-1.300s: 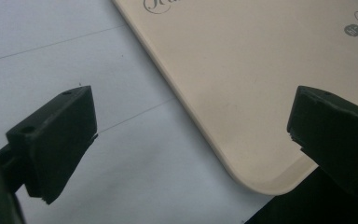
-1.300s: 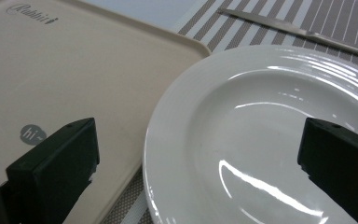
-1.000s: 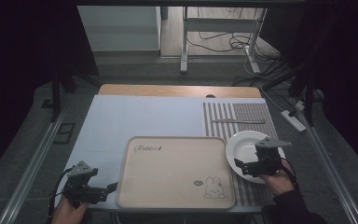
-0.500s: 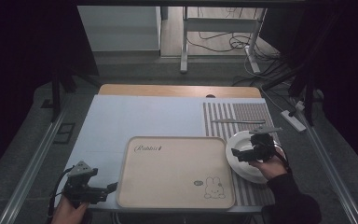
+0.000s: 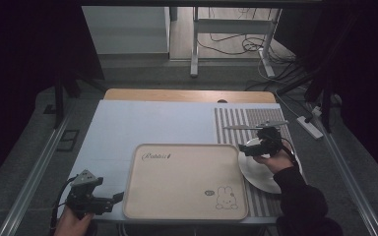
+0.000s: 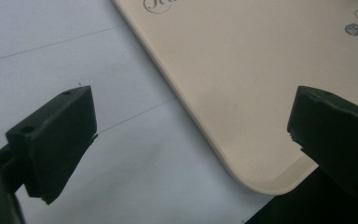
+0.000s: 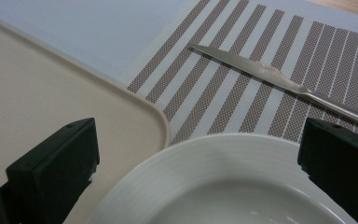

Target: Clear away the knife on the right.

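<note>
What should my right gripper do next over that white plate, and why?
Probably lower the right gripper and close on the far rim of the white plate. Its fingers stand wide open above the plate, holding nothing, and the rim lies between them. The knife sits apart on the striped mat, out of the way.

Wooden desk [image 5: 177,95] under pale blue sheet [image 5: 152,123]; on it: beige rectangular plastic tray [image 5: 184,181], brown-striped woven placemat [image 5: 241,125].
</note>
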A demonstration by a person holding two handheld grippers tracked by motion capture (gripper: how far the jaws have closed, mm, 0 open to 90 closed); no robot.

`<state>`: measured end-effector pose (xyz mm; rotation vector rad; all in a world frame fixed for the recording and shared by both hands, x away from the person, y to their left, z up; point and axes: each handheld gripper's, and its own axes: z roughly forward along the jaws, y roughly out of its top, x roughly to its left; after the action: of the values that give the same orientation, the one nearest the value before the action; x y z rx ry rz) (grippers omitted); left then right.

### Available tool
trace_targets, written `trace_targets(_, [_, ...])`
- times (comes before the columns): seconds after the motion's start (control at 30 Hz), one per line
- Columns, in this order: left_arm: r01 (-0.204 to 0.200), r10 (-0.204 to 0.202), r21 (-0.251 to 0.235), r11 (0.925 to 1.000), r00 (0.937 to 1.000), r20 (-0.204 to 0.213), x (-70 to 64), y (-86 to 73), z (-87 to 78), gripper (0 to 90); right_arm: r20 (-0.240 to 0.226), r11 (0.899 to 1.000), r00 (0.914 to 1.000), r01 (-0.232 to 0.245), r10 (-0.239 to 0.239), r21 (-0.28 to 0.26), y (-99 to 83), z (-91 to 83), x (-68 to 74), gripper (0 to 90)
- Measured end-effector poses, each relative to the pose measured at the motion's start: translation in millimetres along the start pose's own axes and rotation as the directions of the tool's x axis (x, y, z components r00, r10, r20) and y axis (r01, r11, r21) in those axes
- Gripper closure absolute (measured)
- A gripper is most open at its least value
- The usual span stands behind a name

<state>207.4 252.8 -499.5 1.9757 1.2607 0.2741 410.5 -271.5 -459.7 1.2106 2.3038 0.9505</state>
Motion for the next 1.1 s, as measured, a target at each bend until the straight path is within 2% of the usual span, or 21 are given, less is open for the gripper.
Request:
trace_targets(0.43, [-0.006,0.006,0.002,1.0,1.0,-0.003,-0.4,0.0,0.1,2.4,0.003,1.0,1.0,-0.008,0.008,0.023,20.5,29.6,-13.7,0.0])
trace_targets(0.6, [-0.006,0.006,0.002,1.0,1.0,-0.004,-0.4,-0.1,0.2,2.4,0.004,0.999,0.9992,-0.039,0.039,0.033,26.4,43.4,-19.5,0.0])
trace_targets(0.83, [-0.003,0.003,0.002,1.0,1.0,-0.004,-0.5,-0.2,0.1,2.4,0.003,0.997,0.9986,-0.052,0.052,0.058,33.0,59.8,-28.9,0.0])
trace_targets(0.97, [-0.003,0.003,0.002,1.0,1.0,-0.005,-0.5,-0.4,-0.1,2.4,0.004,0.995,0.999,-0.044,0.044,0.091,34.5,70.7,-32.3,0.0])
trace_targets(1.1, [0.001,-0.001,0.001,1.0,1.0,-0.003,-0.2,-0.4,-0.1,2.4,0.0,0.995,0.9997,-0.026,0.026,0.101,35.9,76.3,-33.8,2.8])
